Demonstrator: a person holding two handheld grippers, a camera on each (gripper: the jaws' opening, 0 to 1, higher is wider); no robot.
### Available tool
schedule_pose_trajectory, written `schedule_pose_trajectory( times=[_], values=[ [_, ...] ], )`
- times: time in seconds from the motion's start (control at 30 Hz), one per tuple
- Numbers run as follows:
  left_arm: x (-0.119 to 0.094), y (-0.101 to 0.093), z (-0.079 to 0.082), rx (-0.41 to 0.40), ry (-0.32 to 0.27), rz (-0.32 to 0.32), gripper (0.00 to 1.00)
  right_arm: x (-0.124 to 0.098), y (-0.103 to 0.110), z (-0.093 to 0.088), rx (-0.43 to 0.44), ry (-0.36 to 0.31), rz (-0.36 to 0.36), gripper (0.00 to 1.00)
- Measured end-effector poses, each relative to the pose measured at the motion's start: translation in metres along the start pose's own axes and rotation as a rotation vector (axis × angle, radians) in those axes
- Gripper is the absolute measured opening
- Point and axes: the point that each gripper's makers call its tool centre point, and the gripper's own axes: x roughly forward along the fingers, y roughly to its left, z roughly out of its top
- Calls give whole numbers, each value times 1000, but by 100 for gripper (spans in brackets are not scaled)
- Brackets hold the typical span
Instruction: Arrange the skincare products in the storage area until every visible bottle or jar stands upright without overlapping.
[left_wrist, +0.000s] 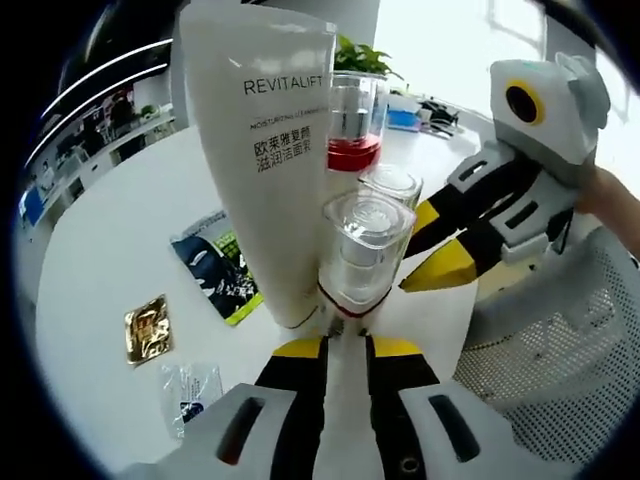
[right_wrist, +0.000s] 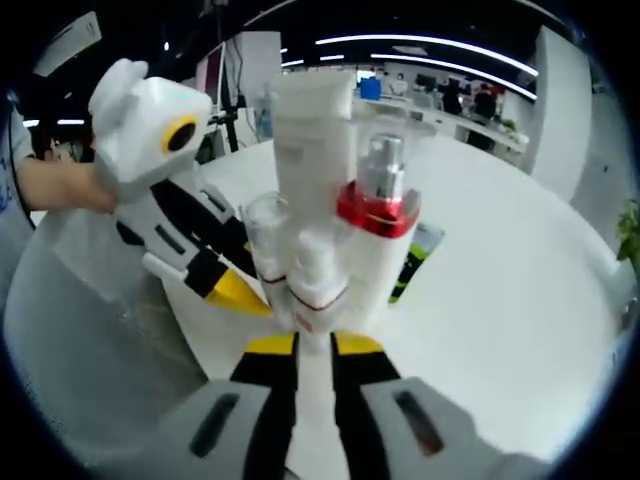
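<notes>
On the tabletop (left_wrist: 120, 240) the tall tube (left_wrist: 265, 150) stands upright, three pump bottles (left_wrist: 362, 245) cluster just beside it on its right, and flat sachets (left_wrist: 148, 328) lie to its left.

Cannot tell whether the left gripper (left_wrist: 345, 345) presses the clear-capped bottle (left_wrist: 362, 250) or merely flanks it, fingertips lost behind its base. Same in the right gripper view for the right gripper (right_wrist: 315, 343) at the small bottle (right_wrist: 315, 275). White tube (left_wrist: 262, 150) cut off at top; small print blurred
</notes>
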Motion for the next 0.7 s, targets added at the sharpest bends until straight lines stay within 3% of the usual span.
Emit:
schedule_pose_trajectory(
  times=[0.7],
  values=[
    [2,1,-2,-82,-9,55,8,4,-4,2,-10,0,0,12]
  ],
)
